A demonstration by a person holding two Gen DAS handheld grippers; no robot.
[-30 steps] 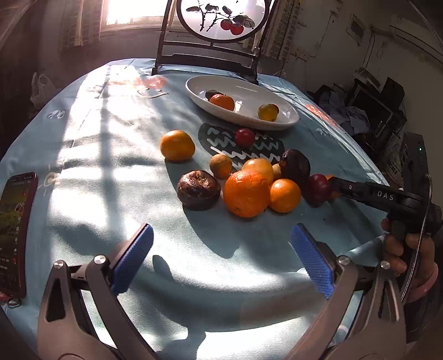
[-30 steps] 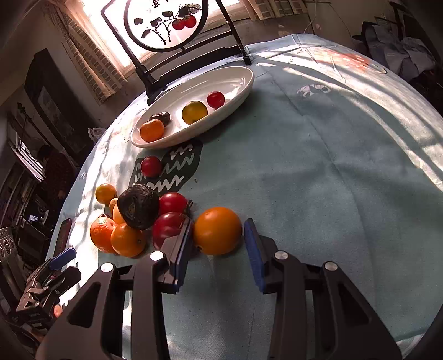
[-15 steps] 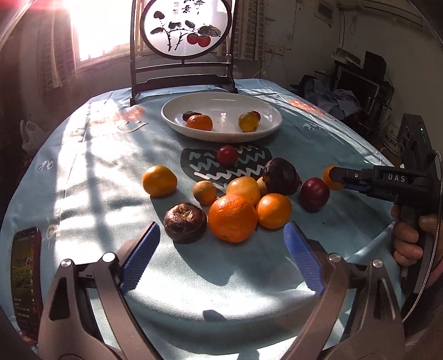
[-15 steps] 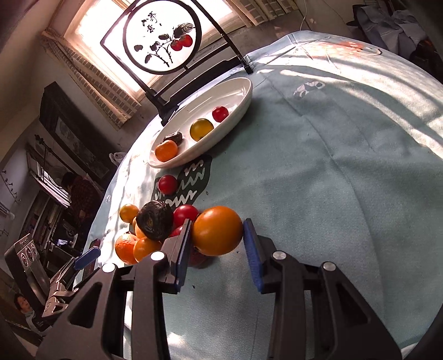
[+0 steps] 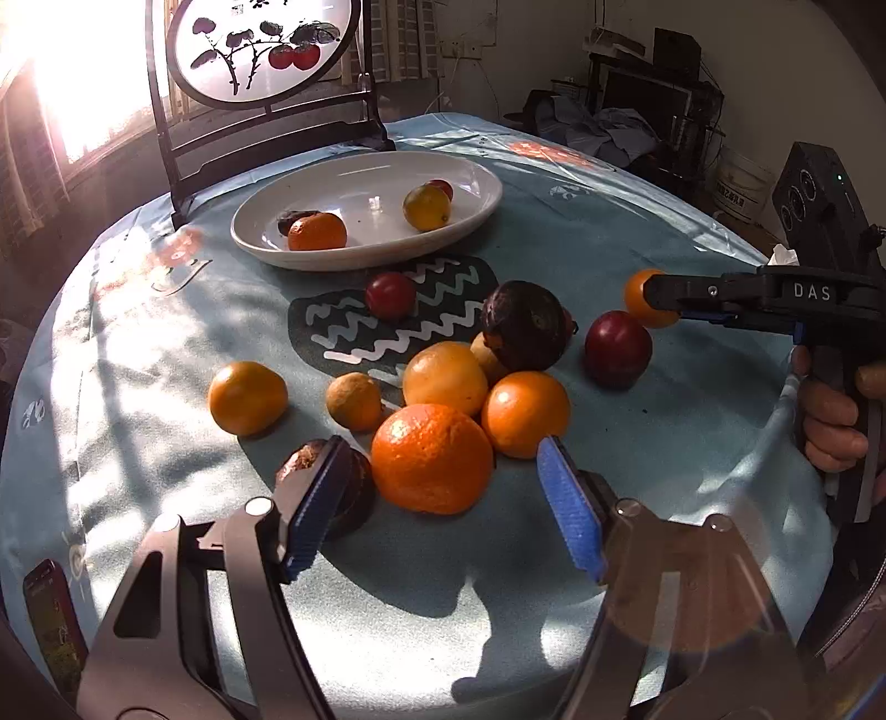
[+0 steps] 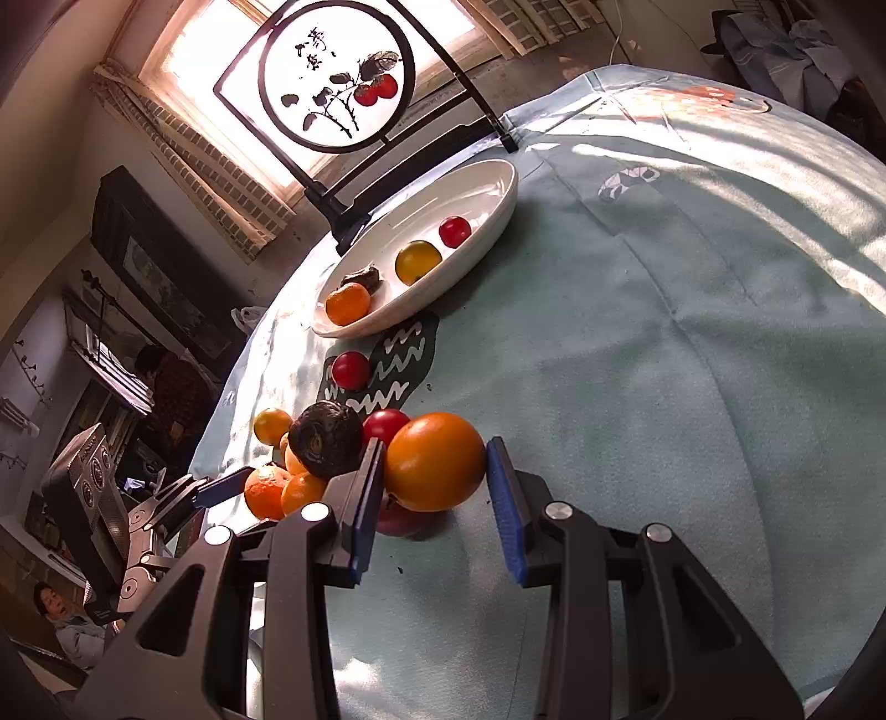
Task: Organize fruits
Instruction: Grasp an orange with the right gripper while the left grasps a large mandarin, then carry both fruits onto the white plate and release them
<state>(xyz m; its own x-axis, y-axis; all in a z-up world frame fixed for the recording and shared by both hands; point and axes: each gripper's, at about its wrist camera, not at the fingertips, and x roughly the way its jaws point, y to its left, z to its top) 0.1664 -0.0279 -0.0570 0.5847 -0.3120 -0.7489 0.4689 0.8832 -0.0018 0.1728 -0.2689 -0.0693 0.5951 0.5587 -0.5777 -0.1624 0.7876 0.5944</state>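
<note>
My right gripper (image 6: pixel 434 484) is shut on a smooth orange fruit (image 6: pixel 436 468) and holds it above the blue cloth; it also shows in the left wrist view (image 5: pixel 645 298). My left gripper (image 5: pixel 443 501) is open, its jaws on either side of a large orange (image 5: pixel 431 457) at the near end of a fruit pile. The pile holds a dark wrinkled fruit (image 5: pixel 525 324), a red plum (image 5: pixel 617 347), smaller oranges and a brown fruit (image 5: pixel 354 400). A white oval dish (image 5: pixel 470 213) farther back holds an orange, a yellow fruit and a red one.
A round painted screen on a dark stand (image 5: pixel 260 50) rises behind the dish. A phone (image 5: pixel 55 626) lies at the near left table edge. A lone orange (image 5: pixel 247 397) and a red fruit (image 5: pixel 389 295) lie apart from the pile.
My right gripper closed on the orange fruit and lifted it off the cloth. My left gripper moved forward and narrowed around the large orange.
</note>
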